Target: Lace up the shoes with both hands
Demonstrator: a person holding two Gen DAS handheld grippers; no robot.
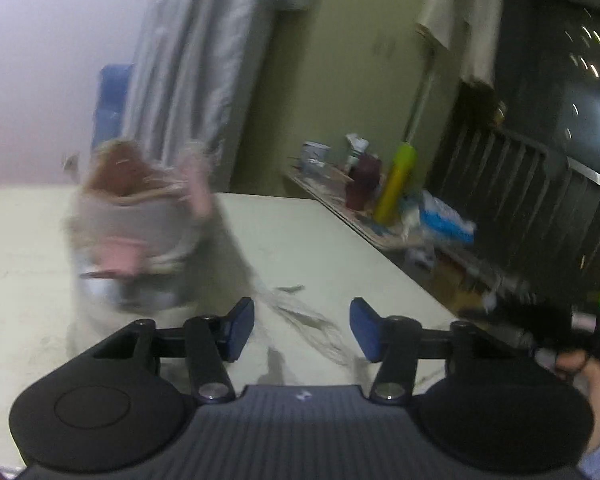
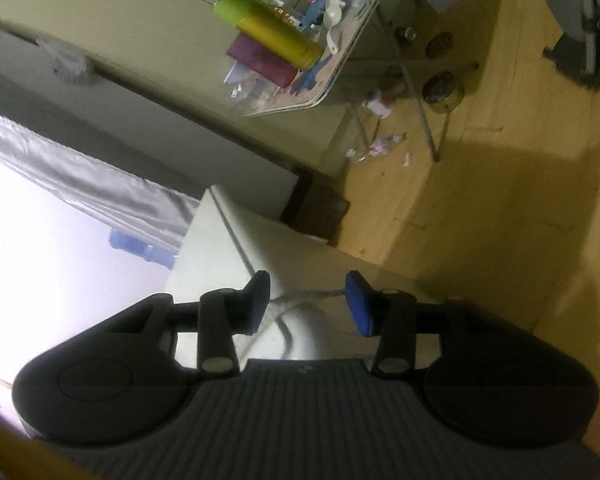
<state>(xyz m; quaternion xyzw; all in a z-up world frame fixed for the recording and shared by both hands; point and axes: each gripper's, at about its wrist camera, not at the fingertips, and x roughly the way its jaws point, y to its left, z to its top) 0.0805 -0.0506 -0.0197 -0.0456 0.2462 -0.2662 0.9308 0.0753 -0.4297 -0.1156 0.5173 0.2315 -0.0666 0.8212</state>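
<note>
- A white table (image 1: 332, 240) is filling most of the left wrist view, and its corner and edge (image 2: 220, 240) are showing, rolled on their side, in the right wrist view.
- The shoe (image 1: 136, 232), a pale high-top with pink patches and a brownish lining, is standing on the table at the left of the left wrist view, blurred by motion, with its open collar pointing upward.
- A lace (image 1: 300, 316), pale and streaked by blur, is trailing from the shoe's side across the tabletop toward the left gripper; in the right wrist view a strand of lace (image 2: 304, 294) is lying across the table corner.
- The left gripper (image 1: 302, 330) is hanging above the table with its blue pads spread well apart; the lace is crossing the gap beneath them, and neither pad is pressing on it.
- The right gripper (image 2: 308, 302) is standing partly spread, rolled sideways over the table corner; the strand is reaching up to the right-hand pad (image 2: 358, 304), but whether it is touching that pad cannot be told, and nothing is being pinched.
- A side table (image 2: 332, 80) with a yellow-green flask (image 2: 268, 26) is standing well apart from the shoe.
- A hand (image 1: 580, 364) is gripping a dark device at the right edge of the left wrist view.
</note>
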